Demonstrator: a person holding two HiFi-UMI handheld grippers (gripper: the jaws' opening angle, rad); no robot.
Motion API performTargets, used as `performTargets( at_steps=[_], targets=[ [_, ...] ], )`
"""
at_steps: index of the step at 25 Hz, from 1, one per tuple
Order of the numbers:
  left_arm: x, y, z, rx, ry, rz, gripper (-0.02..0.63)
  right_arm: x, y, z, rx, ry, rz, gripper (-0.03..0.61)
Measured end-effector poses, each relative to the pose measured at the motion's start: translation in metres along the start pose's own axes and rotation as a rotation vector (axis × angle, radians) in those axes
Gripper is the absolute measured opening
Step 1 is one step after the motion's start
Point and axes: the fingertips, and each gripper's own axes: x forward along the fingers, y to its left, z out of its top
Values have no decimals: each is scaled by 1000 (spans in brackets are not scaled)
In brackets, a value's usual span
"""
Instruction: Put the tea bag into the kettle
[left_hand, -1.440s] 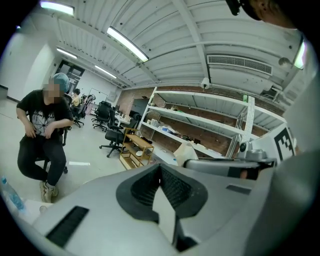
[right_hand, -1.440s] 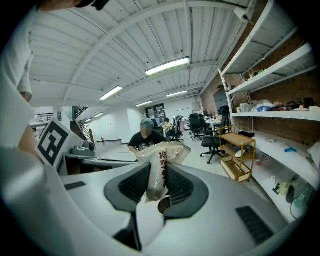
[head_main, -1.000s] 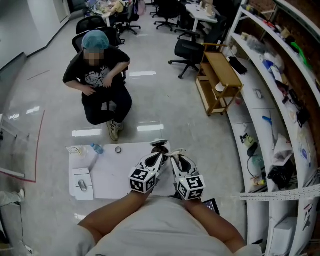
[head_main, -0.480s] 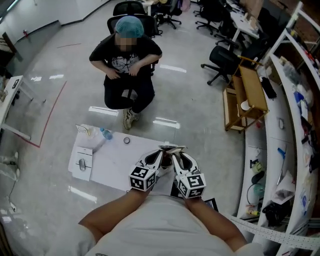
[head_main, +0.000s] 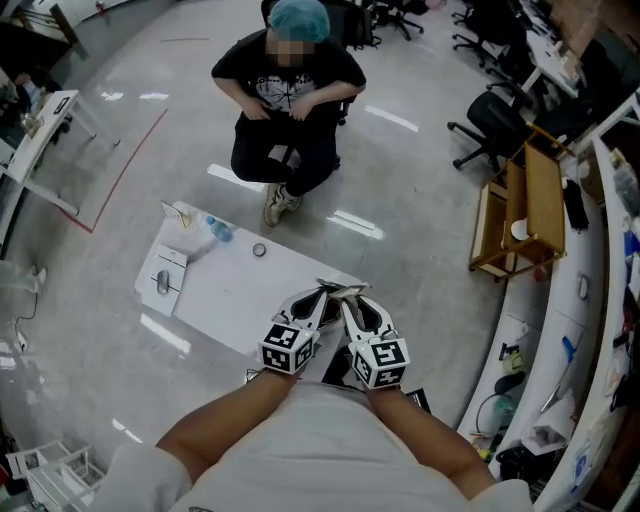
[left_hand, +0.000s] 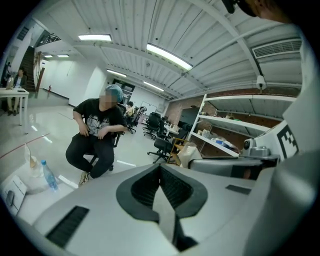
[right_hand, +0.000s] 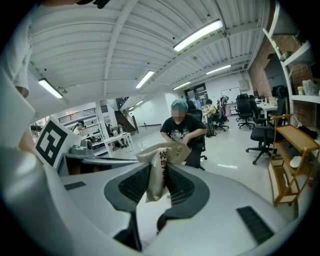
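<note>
Gripping tea bag (right_hand: 166, 154) in right claw (right_hand: 159, 165), top poking past tips | left claw (left_hand: 160, 166) closed, empty

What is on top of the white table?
A water bottle, a small ring and a white box lie on the white table. The left gripper and the right gripper, which clamps a tea bag packet, cover its near corner. No kettle shows.

— Where is the tan paper tea bag (right_hand: 172, 152)?
— At the centre of the frame, upright and crumpled, with dark print, pinched between the jaws of the right gripper (right_hand: 159, 172).
</note>
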Motion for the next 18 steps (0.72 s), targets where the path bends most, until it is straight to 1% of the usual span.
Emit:
performTargets(
  at_steps=[3,6,10,14,18],
  targets=[
    [2,6,-7,-19,10,38,9,6,-4,-7,4,21,24,98],
    [3,9,-14,-22,21,54,9,11,-5,-14,2,41,39,98],
    [3,14,-27,-46,44,65,10,15,-1,-33,18,83,51,98],
    [14,21,-33,-37,54,67,10,23,-8,-52,30,113,44,98],
    [16,31,-54,-51,97,67,10,29,-11,-77,49,157,31,98]
  ],
)
